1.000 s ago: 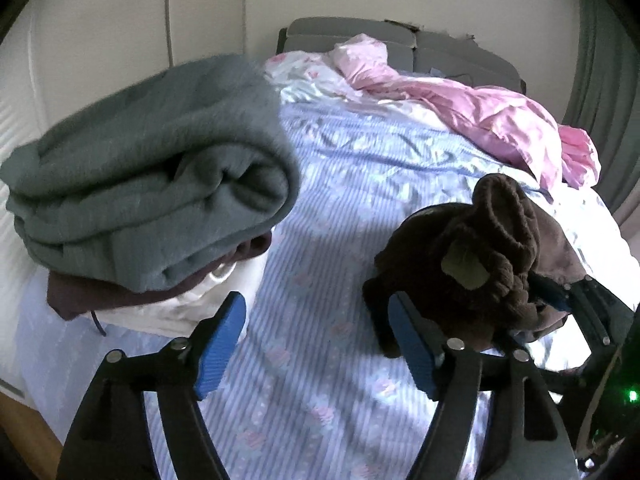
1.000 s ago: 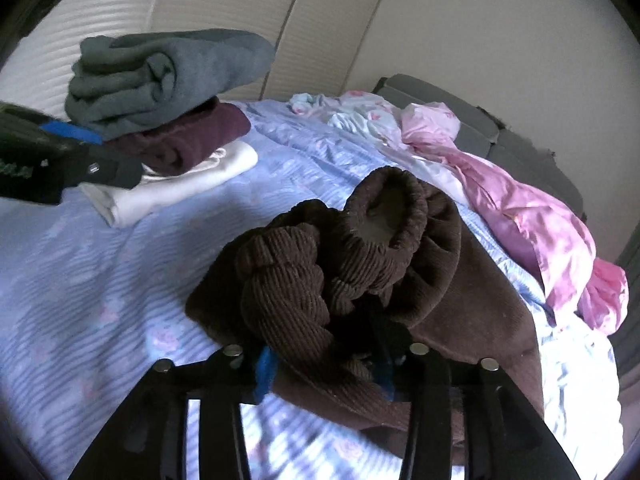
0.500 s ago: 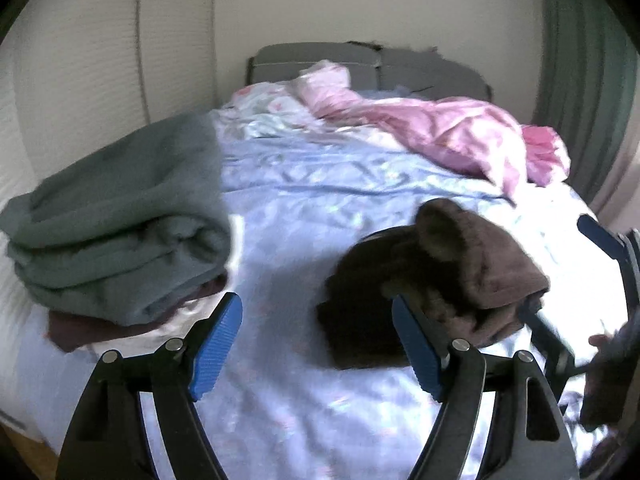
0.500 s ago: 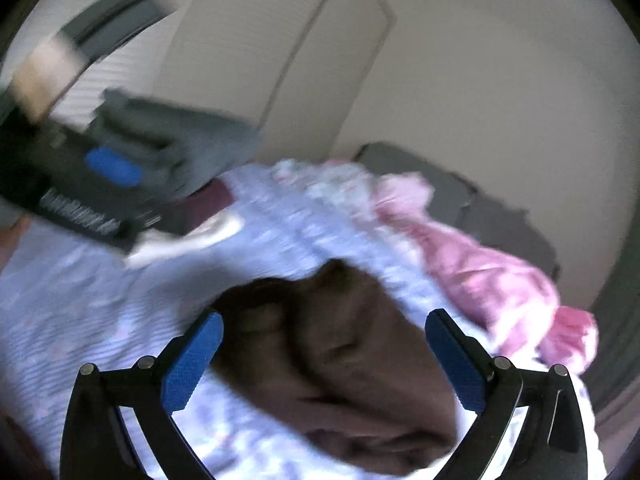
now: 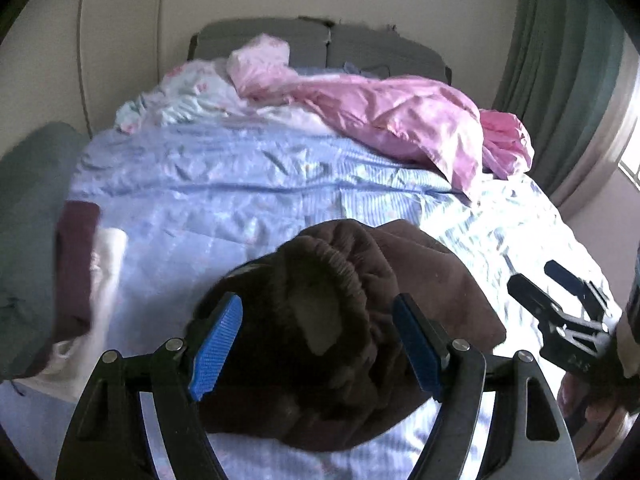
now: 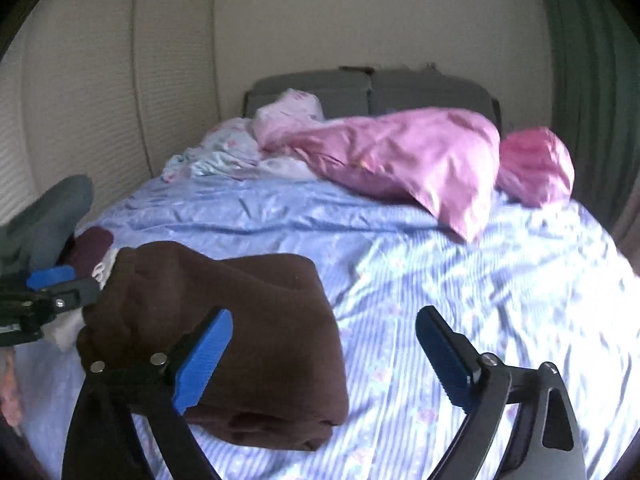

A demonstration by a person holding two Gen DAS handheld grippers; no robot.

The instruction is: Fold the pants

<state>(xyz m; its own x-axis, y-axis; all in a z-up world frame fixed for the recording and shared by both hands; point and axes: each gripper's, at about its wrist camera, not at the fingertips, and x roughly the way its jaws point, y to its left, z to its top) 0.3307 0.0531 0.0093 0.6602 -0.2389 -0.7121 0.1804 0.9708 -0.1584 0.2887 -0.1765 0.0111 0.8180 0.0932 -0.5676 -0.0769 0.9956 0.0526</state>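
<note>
Released a second ago from the right tongs, the brown corduroy pants [image 6: 240,340] now lie as a folded bundle on the bed's blue striped sheet [image 6: 460,280], near the front edge and left of the middle in the right wrist view. From the left wrist view the elastic waistband [image 5: 340,264] bunches up on top of the bundle, with the fabric dark and partly blurred below it. Left tongs [image 5: 316,350] hang wide open over the pants, one blue pad on each side of the bundle; whether the pads touch the fabric I cannot tell, and nothing is pinched between them. Right tongs [image 6: 324,354] are also spread wide and hold nothing; their left pad sits in front of the bundle's right edge, their right pad over bare sheet. Just beside the pants toward the wall sits a stack of folded clothes [image 5: 76,264]: a gray piece on top, a maroon one under it and a white one at the bottom, all smeared by blur. Farther up the bed a crumpled pink duvet [image 6: 420,156] lies across the sheet, next to a pale floral cloth [image 6: 216,156], in front of a gray headboard [image 6: 360,92]. A green curtain [image 5: 560,60] hangs at the right.
</note>
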